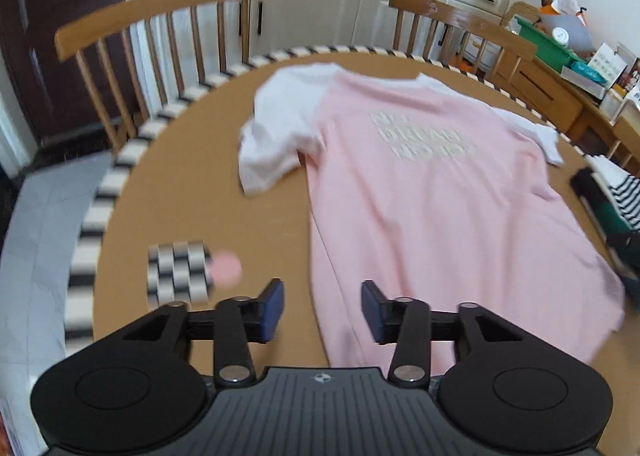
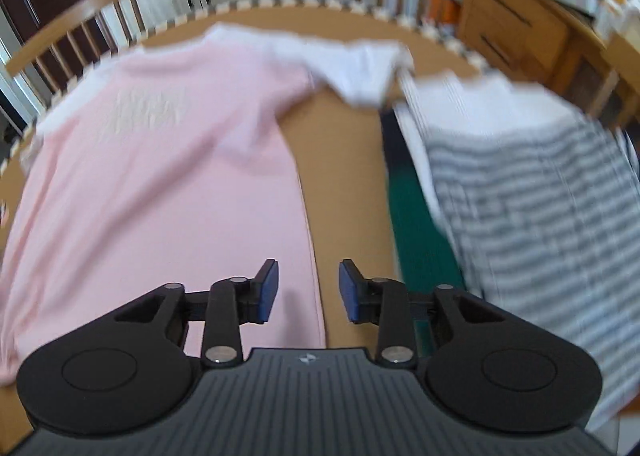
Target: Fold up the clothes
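A pink T-shirt (image 1: pixel 432 192) with white sleeves and pale lettering lies spread flat on the round brown table (image 1: pixel 192 192), collar at the far side. It also shows in the right wrist view (image 2: pixel 160 176). My left gripper (image 1: pixel 322 308) is open and empty above the shirt's near left hem edge. My right gripper (image 2: pixel 307 290) is open and empty above the shirt's near right edge, one finger over the cloth, the other over bare table (image 2: pixel 344 184).
A stack of folded clothes, striped on top (image 2: pixel 532 208), over a green one (image 2: pixel 416 224), lies right of the shirt. A checkered marker (image 1: pixel 178 272) and pink dot (image 1: pixel 226 268) sit on the table at left. Wooden chairs (image 1: pixel 160 16) ring the far edge.
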A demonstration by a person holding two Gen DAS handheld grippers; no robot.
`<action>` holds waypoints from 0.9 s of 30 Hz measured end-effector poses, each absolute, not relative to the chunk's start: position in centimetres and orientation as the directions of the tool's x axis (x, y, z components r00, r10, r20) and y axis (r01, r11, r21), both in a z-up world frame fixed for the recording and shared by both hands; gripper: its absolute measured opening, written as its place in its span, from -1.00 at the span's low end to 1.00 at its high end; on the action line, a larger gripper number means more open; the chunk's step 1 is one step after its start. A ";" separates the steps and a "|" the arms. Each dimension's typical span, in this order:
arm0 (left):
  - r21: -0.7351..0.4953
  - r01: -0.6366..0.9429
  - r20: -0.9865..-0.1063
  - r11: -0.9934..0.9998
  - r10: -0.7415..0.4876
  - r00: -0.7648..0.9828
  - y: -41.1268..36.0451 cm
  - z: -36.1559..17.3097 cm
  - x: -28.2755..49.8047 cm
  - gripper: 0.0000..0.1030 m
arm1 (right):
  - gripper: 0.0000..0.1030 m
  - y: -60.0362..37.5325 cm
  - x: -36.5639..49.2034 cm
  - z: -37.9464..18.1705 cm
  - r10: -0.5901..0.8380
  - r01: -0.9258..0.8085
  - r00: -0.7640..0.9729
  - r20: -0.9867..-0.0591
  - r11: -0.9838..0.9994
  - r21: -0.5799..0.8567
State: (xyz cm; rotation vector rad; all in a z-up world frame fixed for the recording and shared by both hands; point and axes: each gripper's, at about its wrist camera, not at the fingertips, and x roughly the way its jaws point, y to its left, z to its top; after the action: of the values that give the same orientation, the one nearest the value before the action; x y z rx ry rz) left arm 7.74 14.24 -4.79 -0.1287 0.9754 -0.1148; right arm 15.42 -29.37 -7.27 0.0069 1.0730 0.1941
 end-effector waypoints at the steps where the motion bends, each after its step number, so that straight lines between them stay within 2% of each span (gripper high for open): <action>1: -0.192 0.022 -0.823 0.981 -0.173 0.541 14.1 -5.0 6.6 0.07 | -0.18 -29.9 14.0 -7.4 0.159 -0.134 0.457 -0.875 0.985 0.109; 3: -0.257 -0.015 -0.832 0.966 -0.214 0.512 14.0 -5.7 4.3 0.19 | 0.00 -31.1 11.1 -7.6 0.160 -0.084 0.457 -0.875 0.987 0.136; 7: -0.297 -0.047 -0.855 0.954 -0.243 0.458 13.5 -7.6 1.7 0.19 | 0.01 -32.0 8.1 -8.8 0.212 -0.032 0.467 -0.858 0.974 0.224; 11: -0.259 -0.040 -0.864 0.965 -0.214 0.456 12.0 -8.5 -0.6 0.20 | 0.03 -31.1 8.1 -10.2 0.261 -0.136 0.497 -0.827 0.965 0.223; 14: -0.199 -0.005 -0.861 0.980 -0.172 0.479 9.5 -8.9 -2.1 0.20 | -0.26 -30.4 8.8 -10.3 0.309 -0.208 0.507 -0.805 0.950 0.234; 15: -0.179 0.017 -0.850 0.984 -0.163 0.501 8.5 -9.1 -2.5 0.17 | -0.63 -30.3 9.1 -10.3 0.326 -0.218 0.506 -0.799 0.944 0.247; 16: -0.149 0.030 -0.841 0.988 -0.142 0.522 7.6 -9.3 -2.8 0.09 | -0.84 -30.2 9.4 -10.4 0.342 -0.224 0.494 -0.799 0.938 0.263; 17: -0.115 0.038 -0.832 0.993 -0.117 0.543 6.8 -9.6 -3.2 -0.29 | -0.84 -30.2 9.6 -10.3 0.346 -0.225 0.490 -0.800 0.937 0.268; 18: -0.127 0.020 -0.825 0.992 -0.117 0.552 6.7 -9.4 -3.4 -0.77 | -0.85 -30.2 9.7 -10.0 0.355 -0.233 0.489 -0.797 0.933 0.273; 19: -0.161 -0.008 -0.820 0.987 -0.129 0.557 6.9 -9.1 -3.6 -0.87 | -0.87 -30.4 9.5 -9.3 0.378 -0.253 0.492 -0.784 0.924 0.286; 21: -0.238 -0.072 -0.802 0.969 -0.155 0.577 7.8 -8.1 -4.0 -0.87 | -0.87 -31.2 9.1 -6.9 0.415 -0.288 0.501 -0.759 0.907 0.306; 24: -0.373 -0.157 -0.752 0.914 -0.200 0.628 11.1 -3.5 -4.7 -0.89 | -0.88 -33.5 8.6 -0.9 0.480 -0.327 0.513 -0.712 0.876 0.354; 27: -0.438 -0.139 -0.684 0.888 -0.229 0.693 13.4 1.9 -4.7 -0.86 | -0.86 -35.5 9.8 5.2 0.525 -0.365 0.528 -0.668 0.850 0.380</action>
State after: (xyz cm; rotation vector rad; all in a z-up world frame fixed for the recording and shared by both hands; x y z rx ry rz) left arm -4.73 13.37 1.89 -0.4887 0.8123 -0.0521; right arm 9.78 -35.48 5.17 0.2025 0.8642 0.5361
